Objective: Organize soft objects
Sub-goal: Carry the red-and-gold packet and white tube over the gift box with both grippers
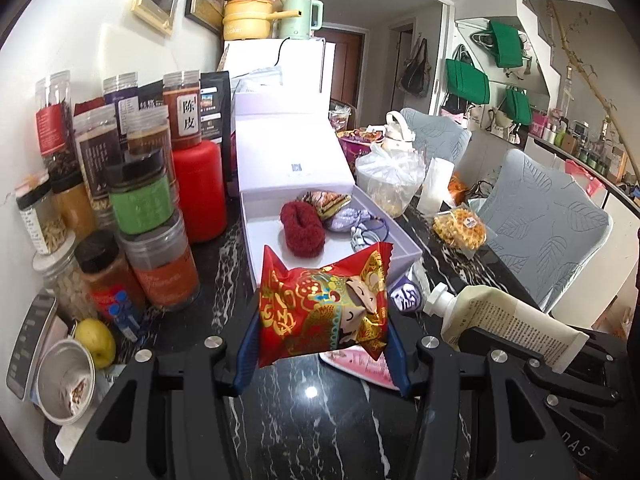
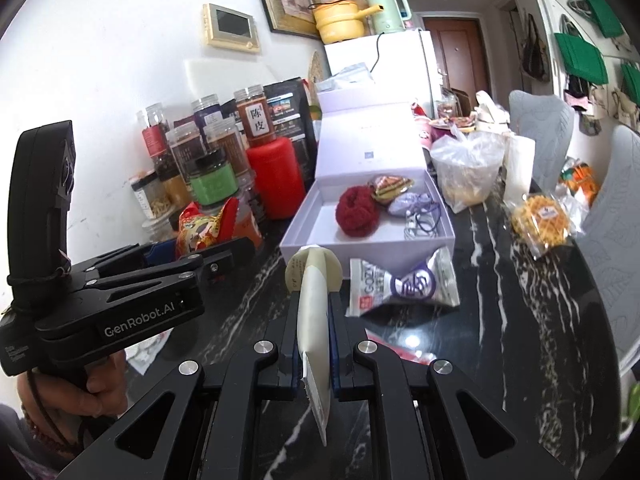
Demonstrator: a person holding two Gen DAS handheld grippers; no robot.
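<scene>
My left gripper (image 1: 322,320) is shut on a red and gold snack packet (image 1: 320,304) and holds it above the black marble table, just in front of the open white box (image 1: 256,216). In the box lie a red fuzzy scrunchie (image 1: 302,230), a patterned pouch (image 1: 326,202) and a lavender sachet (image 1: 346,218). My right gripper (image 2: 314,300) is shut on a cream tube (image 2: 316,276), cap pointing toward the white box (image 2: 304,216). A silver and purple packet (image 2: 404,284) lies on the table to its right. The left gripper (image 2: 188,248) with the red packet (image 2: 204,228) shows at the left.
Stacked spice jars (image 1: 140,200) and a red bottle (image 1: 200,192) crowd the wall side on the left. An apple (image 1: 96,340) and a foil cup (image 1: 66,384) sit near the front left. A bagged waffle snack (image 2: 540,220), a plastic-wrapped tub (image 2: 468,172) and grey chairs (image 1: 544,216) stand on the right.
</scene>
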